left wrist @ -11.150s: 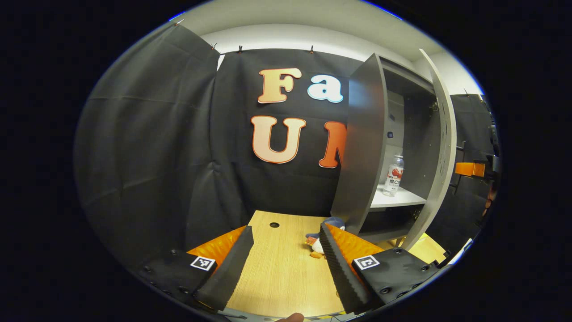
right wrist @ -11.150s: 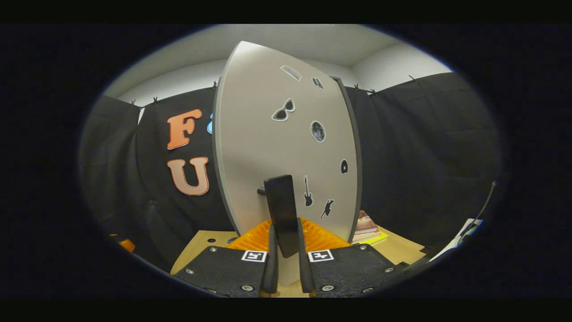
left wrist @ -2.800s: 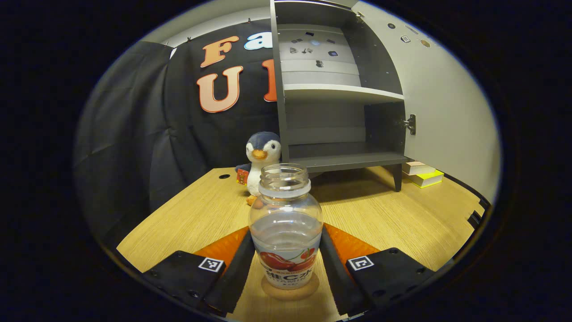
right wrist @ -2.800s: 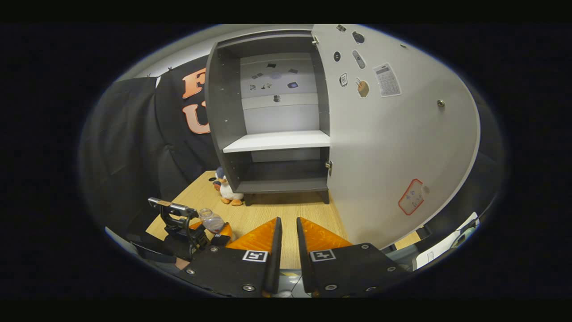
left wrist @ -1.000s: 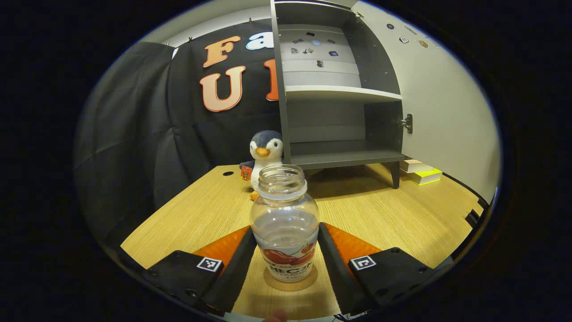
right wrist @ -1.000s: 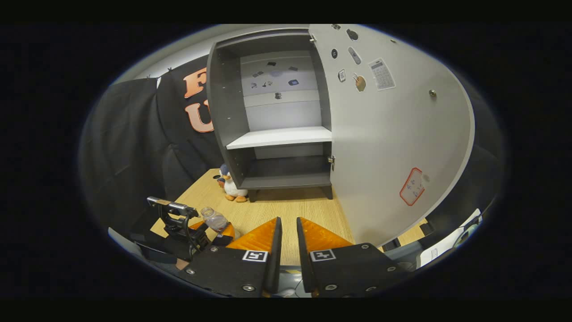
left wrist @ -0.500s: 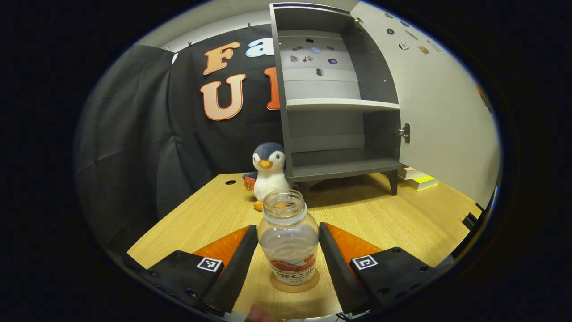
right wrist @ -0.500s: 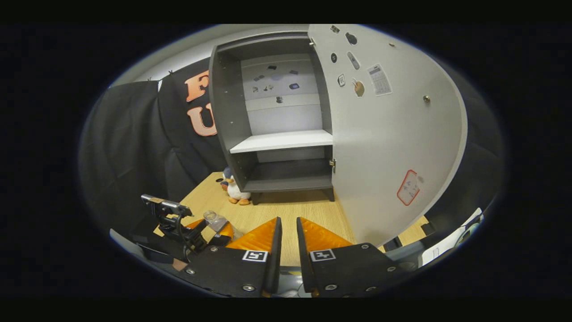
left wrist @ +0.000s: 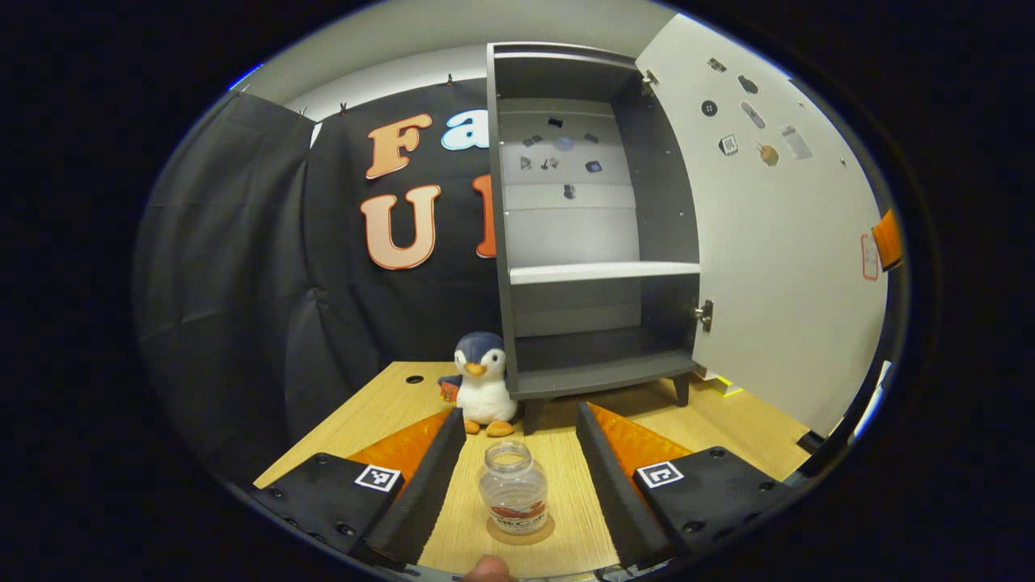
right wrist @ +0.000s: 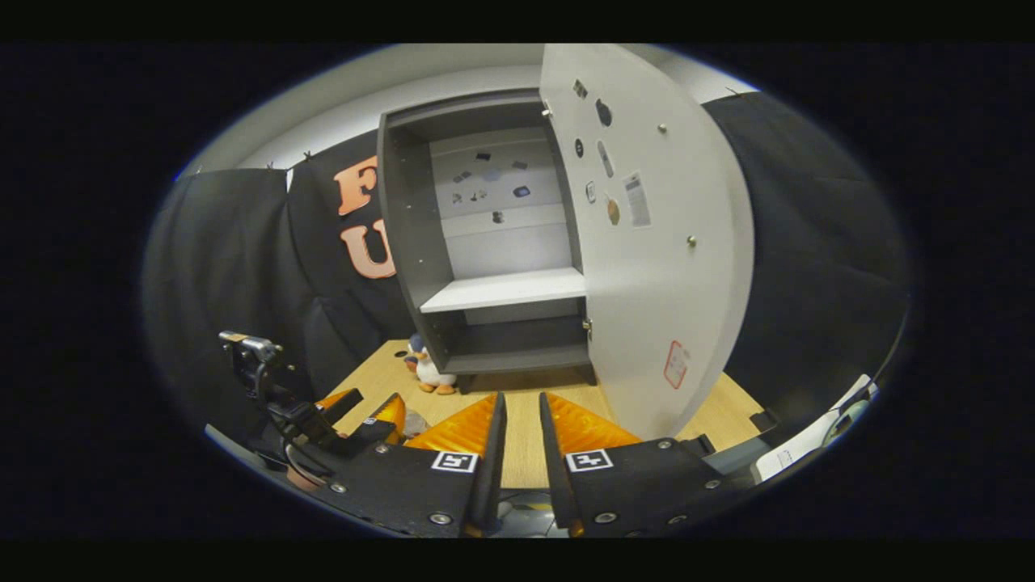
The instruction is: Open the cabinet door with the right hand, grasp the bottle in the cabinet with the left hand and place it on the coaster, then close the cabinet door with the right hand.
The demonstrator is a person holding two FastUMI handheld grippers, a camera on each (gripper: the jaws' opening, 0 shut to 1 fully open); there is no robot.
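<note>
A clear uncapped bottle [left wrist: 513, 489] stands upright on a round brown coaster [left wrist: 521, 531] on the wooden table [left wrist: 380, 412]. My left gripper [left wrist: 517, 416] is open, one finger on either side of the bottle and neither touching it. The grey cabinet [left wrist: 594, 242] stands behind with its shelves bare and its pale door [left wrist: 776, 267] swung wide to the right. In the right gripper view my right gripper [right wrist: 521, 398] hangs in front of the cabinet [right wrist: 493, 242] and left of the door [right wrist: 655, 267], its fingers a narrow slit apart with nothing between. The left gripper [right wrist: 365, 411] is at lower left.
A plush penguin [left wrist: 481, 392] sits at the cabinet's left front leg, behind the bottle. A bit of a yellow book [left wrist: 721, 385] lies under the open door. The door has stickers and two small knobs on its inner face. Black cloth walls close the table's left and back.
My left gripper has let go of the bottle and drawn back and up; the bottle stays on the coaster. My right gripper has pulled back from the cabinet, so the door looks smaller.
</note>
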